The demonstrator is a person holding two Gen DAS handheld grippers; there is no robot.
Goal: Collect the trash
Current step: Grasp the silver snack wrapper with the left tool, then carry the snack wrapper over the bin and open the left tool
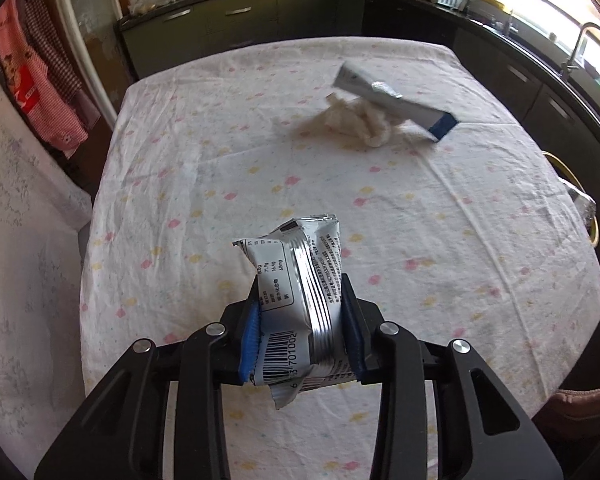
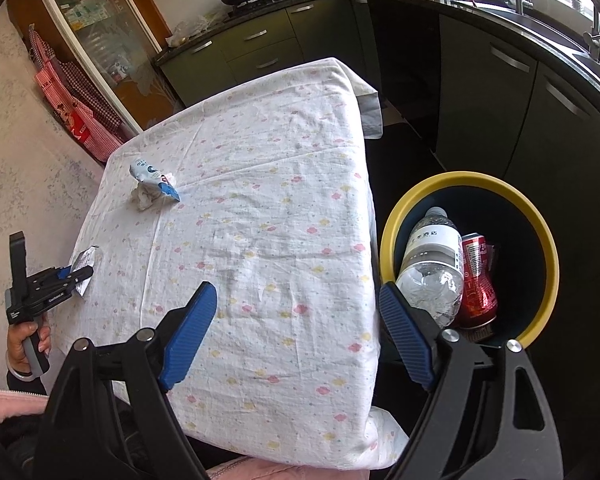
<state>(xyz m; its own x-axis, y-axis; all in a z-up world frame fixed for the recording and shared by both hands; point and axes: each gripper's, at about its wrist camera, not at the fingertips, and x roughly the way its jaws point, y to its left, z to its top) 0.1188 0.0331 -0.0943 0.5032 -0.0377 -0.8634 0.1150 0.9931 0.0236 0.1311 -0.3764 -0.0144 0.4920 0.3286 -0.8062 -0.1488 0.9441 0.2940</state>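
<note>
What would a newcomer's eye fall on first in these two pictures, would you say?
Probably the silver snack wrapper, pinched upright between the blue pads of the left gripper above the flowered tablecloth. Next comes the yellow-rimmed bin on the floor beside the table, already holding a crushed plastic bottle and a red can. A long white carton rests on crumpled tissue farther along the table.
</note>
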